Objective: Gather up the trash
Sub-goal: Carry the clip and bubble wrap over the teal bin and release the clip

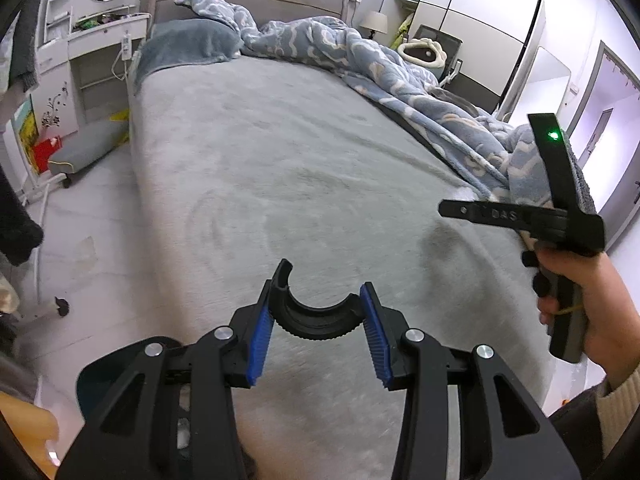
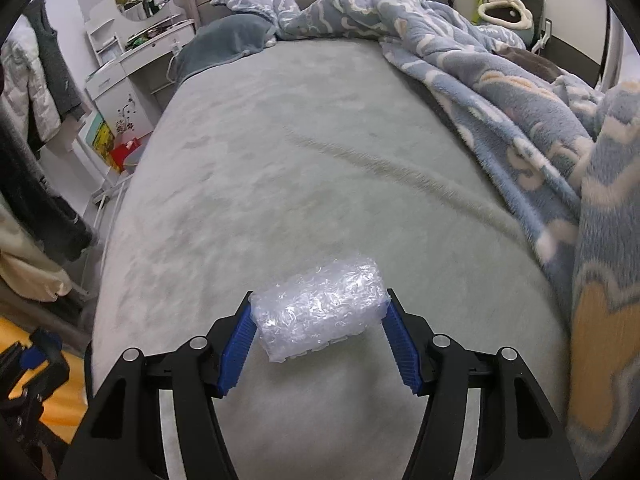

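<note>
Your left gripper (image 1: 318, 320) pinches a black half-ring (image 1: 316, 316); your right gripper (image 2: 320, 330) clamps bubble wrap (image 2: 320, 312). Keep both 2 grips firm.

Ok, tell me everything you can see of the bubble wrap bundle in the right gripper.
The bubble wrap bundle is a clear, crinkled plastic roll, glossy and whitish, shaped like a stubby cylinder. It lies crosswise between the right gripper, whose blue ribbed pads press on both its ends. It appears lifted just above the grey bed cover; nothing else touches it. Its underside is hidden.
</note>
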